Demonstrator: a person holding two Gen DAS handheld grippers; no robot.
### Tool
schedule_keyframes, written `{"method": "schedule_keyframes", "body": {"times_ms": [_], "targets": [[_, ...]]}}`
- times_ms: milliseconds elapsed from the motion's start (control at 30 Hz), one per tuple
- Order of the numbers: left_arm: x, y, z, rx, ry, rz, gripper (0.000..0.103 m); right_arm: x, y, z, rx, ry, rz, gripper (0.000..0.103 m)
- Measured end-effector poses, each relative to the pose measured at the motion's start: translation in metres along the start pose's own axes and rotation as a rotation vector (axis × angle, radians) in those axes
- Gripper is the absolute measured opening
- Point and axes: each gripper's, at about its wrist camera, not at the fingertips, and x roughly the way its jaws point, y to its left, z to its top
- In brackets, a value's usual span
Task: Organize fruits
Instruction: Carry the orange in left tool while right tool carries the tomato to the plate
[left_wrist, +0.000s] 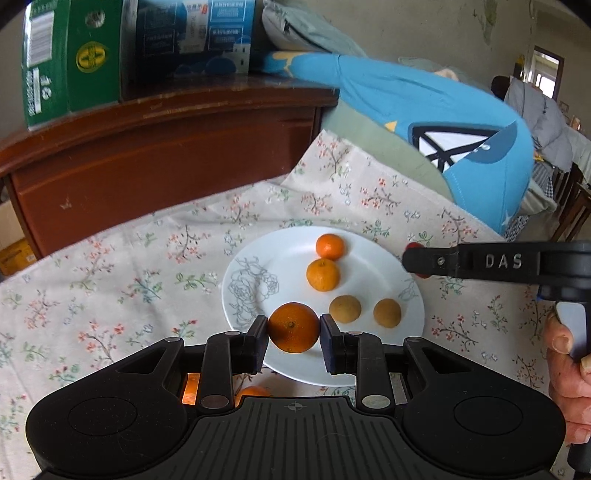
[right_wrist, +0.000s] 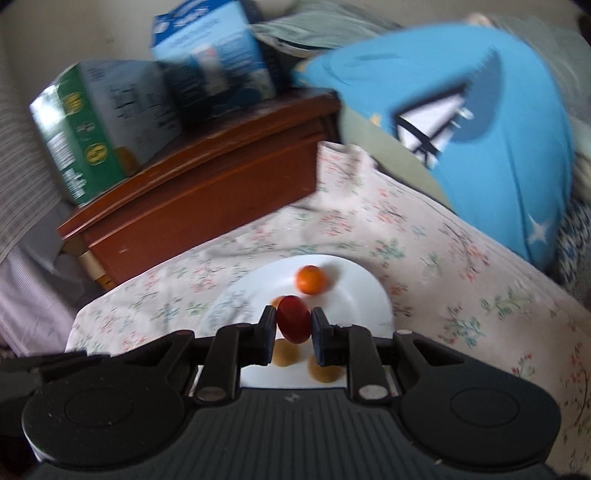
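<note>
My left tongs (left_wrist: 293, 328) pinch a mandarin (left_wrist: 293, 326) by its round sides, just over the near rim of the white plate (left_wrist: 373, 273). My right tongs (right_wrist: 293, 325) clamp a small red fruit (right_wrist: 293, 323) above the same plate. Both fruits are slick and round, so a loose squeeze could roll either one out. Two mandarins (left_wrist: 323, 275) and two brown fruits (left_wrist: 345, 309) already crowd the plate; a drop could knock them onto the floral cloth (left_wrist: 129, 258) on the worktop.

Plate (left_wrist: 376, 354) on tablecloth (left_wrist: 110, 258); cabinet (left_wrist: 166, 155) behind; four fruits on plate.
</note>
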Motion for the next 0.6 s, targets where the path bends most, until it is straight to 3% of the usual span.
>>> {"method": "schedule_keyframes", "body": {"times_ms": [200,600], "targets": [[0.022,0.002,-0.002,-0.023,0.02,-0.009,0.027,0.014,-0.022,0.0,0.091,0.012,-0.062,0.02],[0.048,0.002,-0.007,-0.057,0.06,-0.033,0.027,0.034,-0.037,-0.005,0.193,0.068,-0.092,0.02]]}}
